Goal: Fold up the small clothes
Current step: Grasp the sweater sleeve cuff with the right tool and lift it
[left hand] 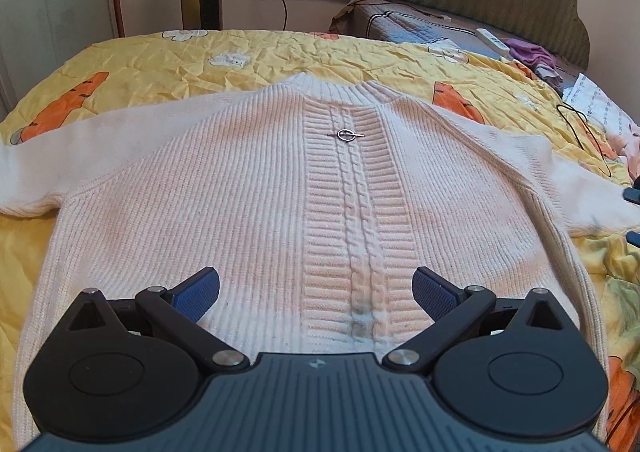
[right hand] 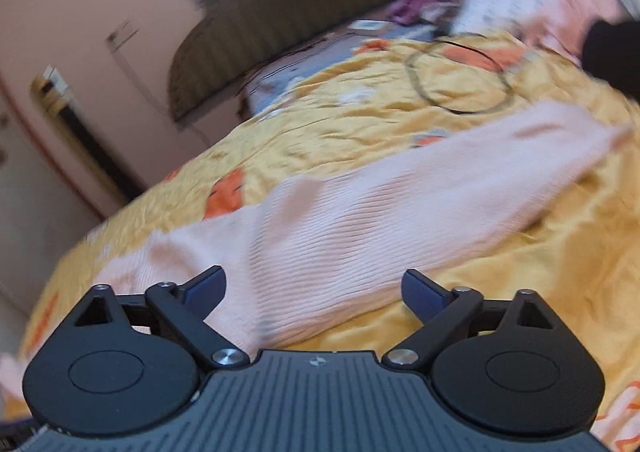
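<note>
Over the sweater point(left hand: 248, 192) hem, left gripper point(left hand: 318, 290) spread apart; right gripper point(right hand: 314, 290) apart above sleeve point(right hand: 400, 204) edge, quilt point(right hand: 540, 272) beside

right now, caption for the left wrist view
Open left gripper over a cream knit sweater spread flat on a yellow bedspread.

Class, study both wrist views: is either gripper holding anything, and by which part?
Nothing is held. The left gripper and right gripper are both open above the sweater, spread flat on the bedspread.

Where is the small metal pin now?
In the left wrist view, the metal pin lies on the sweater's central cable braid, just below the collar.
</note>
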### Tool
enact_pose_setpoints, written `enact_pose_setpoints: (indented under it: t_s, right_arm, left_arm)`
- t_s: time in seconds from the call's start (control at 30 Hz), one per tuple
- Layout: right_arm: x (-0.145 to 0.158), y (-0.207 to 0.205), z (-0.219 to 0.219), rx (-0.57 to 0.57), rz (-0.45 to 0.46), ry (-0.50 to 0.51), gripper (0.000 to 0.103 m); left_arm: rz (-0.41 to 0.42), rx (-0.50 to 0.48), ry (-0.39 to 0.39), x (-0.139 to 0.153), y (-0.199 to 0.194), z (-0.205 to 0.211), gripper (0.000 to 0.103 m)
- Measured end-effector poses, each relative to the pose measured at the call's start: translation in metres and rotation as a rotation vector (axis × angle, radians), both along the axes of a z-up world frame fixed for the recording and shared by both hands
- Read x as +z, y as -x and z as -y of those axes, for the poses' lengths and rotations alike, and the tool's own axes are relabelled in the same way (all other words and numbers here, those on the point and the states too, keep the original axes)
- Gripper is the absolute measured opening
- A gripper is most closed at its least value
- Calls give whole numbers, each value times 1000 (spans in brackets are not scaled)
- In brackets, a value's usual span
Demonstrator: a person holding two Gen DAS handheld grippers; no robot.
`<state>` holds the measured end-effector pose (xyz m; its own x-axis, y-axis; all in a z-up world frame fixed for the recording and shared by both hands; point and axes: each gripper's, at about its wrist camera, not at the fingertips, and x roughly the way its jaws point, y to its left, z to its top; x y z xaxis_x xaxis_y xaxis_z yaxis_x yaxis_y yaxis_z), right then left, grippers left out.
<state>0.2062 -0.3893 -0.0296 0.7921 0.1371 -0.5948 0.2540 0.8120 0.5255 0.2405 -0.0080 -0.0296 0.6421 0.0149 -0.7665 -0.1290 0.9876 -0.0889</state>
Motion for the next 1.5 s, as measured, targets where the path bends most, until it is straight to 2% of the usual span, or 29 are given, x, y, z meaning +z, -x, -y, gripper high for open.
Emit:
enact_pose_setpoints:
  t_s: [0.07, 0.13, 0.17, 0.23, 0.27, 0.3, 0.4, 0.57, 0.73, 0.83, 0.9, 0.97, 1.03, 1.1, 1.17, 1.27, 1.33, 1.4, 1.5]
  right_arm:
    - [-14, 11, 56, -157, -7, -126, 76]
    - [-20, 22, 94, -262, 12, -159, 75]
    - [-22, 28, 111, -310, 34, -180, 71]
    - [-28, 37, 143, -374, 82, -264, 68]
    - [-34, 39, 159, -399, 101, -321, 64]
    - [-40, 39, 171, -426, 101, -374, 56]
    - [-57, 35, 197, -495, 72, -460, 50]
    - [-75, 19, 211, -527, 31, -450, 39]
    - [-88, 7, 228, -563, 12, -467, 34]
    - [-99, 6, 236, -599, 5, -518, 35]
    - [-99, 5, 234, -591, 24, -506, 33]
    - [-93, 5, 228, -586, 60, -464, 16]
    - [-82, 7, 220, -586, 122, -417, 16]
    - [-64, 7, 204, -549, 201, -369, 15]
    - [-43, -1, 177, -446, 253, -344, 15]
    - [-15, -18, 118, -245, 314, -339, 15]
    - [-3, -30, 68, -92, 343, -380, 15]
    - [3, -40, 17, 57, 353, -431, 15]
    - [7, -54, -60, 255, 306, -409, 15]
  left_arm:
    - [-9, 4, 10, -4, -2, 0, 103]
    - [-16, 3, 18, -6, -5, 1, 103]
    - [-16, 1, 25, -8, -6, 1, 103]
    - [-22, 0, 46, -9, -8, 2, 103]
    - [-22, -2, 65, -10, -9, 1, 103]
    - [-21, 0, 81, -10, -10, 1, 103]
    - [-19, -2, 91, -10, -12, 4, 103]
    - [-28, -1, 81, -12, -17, 6, 103]
    - [-45, 10, 97, -15, -24, 3, 103]
    - [-30, -5, 145, -13, -27, 2, 103]
    - [-16, -33, 197, -11, -29, 1, 103]
    - [9, -59, 261, -9, -31, -2, 103]
    - [33, -64, 347, -7, -34, -7, 103]
    - [68, -77, 462, -6, -38, -15, 103]
    - [100, -81, 581, -8, -48, -23, 103]
    - [100, -60, 749, -15, -69, -34, 103]
    - [95, -56, 863, -22, -81, -39, 103]
    - [80, -59, 1004, -34, -93, -43, 103]
    - [42, -13, 1121, -53, -102, -44, 103]
